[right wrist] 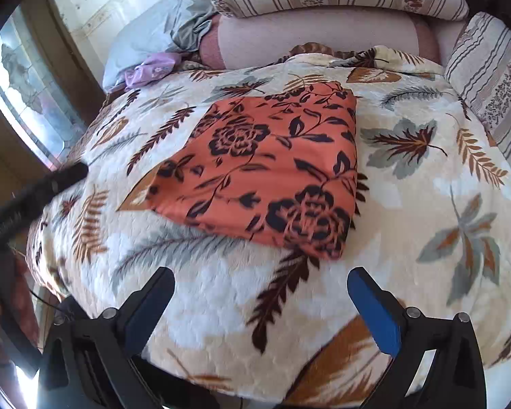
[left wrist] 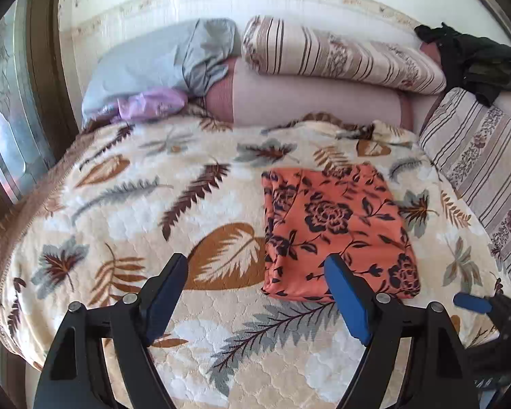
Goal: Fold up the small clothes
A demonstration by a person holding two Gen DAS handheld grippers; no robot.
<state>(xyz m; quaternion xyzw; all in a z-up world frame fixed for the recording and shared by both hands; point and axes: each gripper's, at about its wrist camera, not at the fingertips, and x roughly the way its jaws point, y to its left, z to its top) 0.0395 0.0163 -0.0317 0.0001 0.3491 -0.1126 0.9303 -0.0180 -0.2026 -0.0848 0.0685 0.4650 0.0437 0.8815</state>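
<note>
- The orange floral garment (left wrist: pixel 337 228) lay folded into a compact, roughly rectangular bundle on the leaf-patterned blanket (left wrist: pixel 136 211), right of centre in the left wrist view and near the middle of the bed in the right wrist view (right wrist: pixel 272 167).
- Its surface looked mostly flat, with layered edges showing along the near side and nothing resting on top of it.
- The left gripper (left wrist: pixel 255 269) had its jaws spread wide and held nothing; its right blue finger (left wrist: pixel 347 300) overlapped the garment's near edge in the picture, though whether it touched the cloth could not be told.
- The right gripper (right wrist: pixel 260 284) was likewise spread apart and empty, hovering over bare blanket just short of the garment's near edge.
- One blue fingertip of the right gripper showed at the right edge of the left wrist view (left wrist: pixel 470 301), near the garment's near right corner.
- Beyond the blanket, a striped folded quilt (left wrist: pixel 340 54) sat on top of a pinkish bolster (left wrist: pixel 316 102).
- A grey pillow (left wrist: pixel 153 64) lay at the far left, with a small purple cloth (left wrist: pixel 153 102) in front of it.
- A striped pillow (left wrist: pixel 483 167) sat along the right side, and a dark garment (left wrist: pixel 477 58) lay in the far right corner.
- A window (right wrist: pixel 27 92) showed at the left.
</note>
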